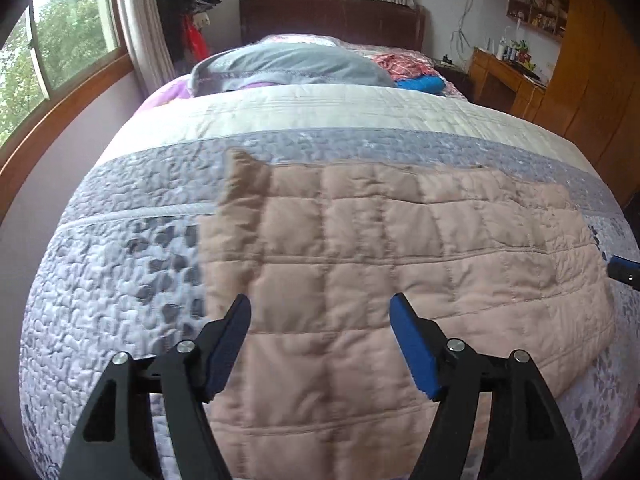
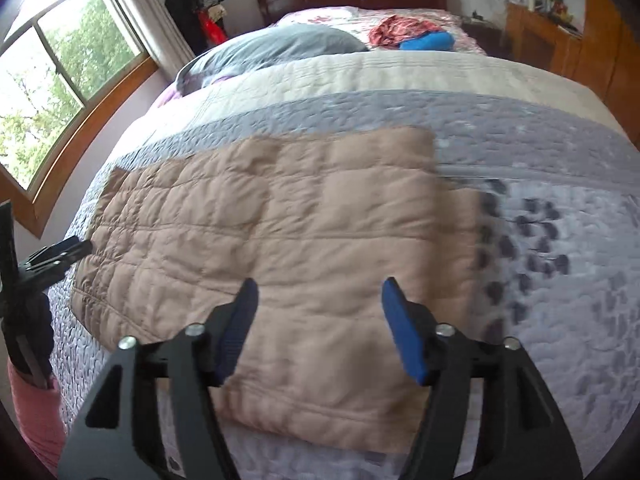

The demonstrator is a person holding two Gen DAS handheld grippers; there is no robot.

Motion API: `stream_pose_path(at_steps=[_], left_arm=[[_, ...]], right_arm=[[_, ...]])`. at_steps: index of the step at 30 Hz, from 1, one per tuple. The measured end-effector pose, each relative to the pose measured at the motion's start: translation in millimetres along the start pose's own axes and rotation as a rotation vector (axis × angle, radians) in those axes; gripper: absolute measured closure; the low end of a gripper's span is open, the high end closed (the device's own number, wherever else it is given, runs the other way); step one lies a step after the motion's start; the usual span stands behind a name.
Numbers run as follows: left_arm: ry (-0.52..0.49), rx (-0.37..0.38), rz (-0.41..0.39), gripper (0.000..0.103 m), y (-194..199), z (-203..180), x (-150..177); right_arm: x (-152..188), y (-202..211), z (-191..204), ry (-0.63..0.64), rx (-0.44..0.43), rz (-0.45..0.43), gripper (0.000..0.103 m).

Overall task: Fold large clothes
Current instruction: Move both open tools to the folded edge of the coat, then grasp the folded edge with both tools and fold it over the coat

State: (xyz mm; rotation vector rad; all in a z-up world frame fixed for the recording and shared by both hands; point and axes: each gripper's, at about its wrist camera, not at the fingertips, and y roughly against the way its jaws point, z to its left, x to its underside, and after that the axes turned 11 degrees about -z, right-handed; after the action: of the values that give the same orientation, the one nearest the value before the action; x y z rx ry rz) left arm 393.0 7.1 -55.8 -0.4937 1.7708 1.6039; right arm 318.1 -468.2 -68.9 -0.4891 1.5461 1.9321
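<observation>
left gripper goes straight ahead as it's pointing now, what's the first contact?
Most likely the beige quilted jacket: the left gripper, open, points down onto it. Depth is unclear.

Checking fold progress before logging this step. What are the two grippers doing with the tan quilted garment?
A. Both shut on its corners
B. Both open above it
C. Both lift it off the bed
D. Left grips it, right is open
B: the left gripper and right gripper both show spread fingers over the tan quilted garment, which lies flat on the bed quilt.

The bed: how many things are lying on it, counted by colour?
Beige: 1, the jacket
Grey: 1, the pillow
Red: 1, the cloth
Blue: 1, the bundle
Total: 4
</observation>
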Motion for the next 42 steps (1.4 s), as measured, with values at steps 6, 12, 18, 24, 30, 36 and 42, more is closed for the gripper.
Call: stream_pose_path(at_steps=[6,12,18,24,30,36,42], left_arm=[[0.219,0.105,0.079,0.025,-15.7,98.2,12.5],[0.369,0.327,0.153,0.023,-56.6,121.1,32.7],[0.398,0.418,0.151,0.015,-79.3,109.7,34.8],[0.351,0.539,0.213,0.022,-93.7,75.9,24.6],[0.363,0.517,0.184,0.072,-84.4,60.1,18.4],[0.334,0.519,0.098,0.084,-33.7,55.8,12.9],[0.293,0.535,0.037,0.085,49.1,53.2,25.5]], right_arm=[[5.9,-2.2,-69.8,-0.144,-0.032,0.063,0.023],[15.4,-29.7,-94.3,-0.281,-0.177,0.132,0.021],[21.9,-53.0,-101.6,-0.341,-0.245,0.16,0.02],[22.8,-65.7,-90.2,-0.342,-0.296,0.14,0.054],[21.0,-49.3,-83.8,-0.344,-0.361,0.123,0.086],[12.9,1.6,-62.1,-0.292,-0.384,0.072,0.088],[24.1,71.9,-45.0,-0.233,-0.41,0.047,0.088]])
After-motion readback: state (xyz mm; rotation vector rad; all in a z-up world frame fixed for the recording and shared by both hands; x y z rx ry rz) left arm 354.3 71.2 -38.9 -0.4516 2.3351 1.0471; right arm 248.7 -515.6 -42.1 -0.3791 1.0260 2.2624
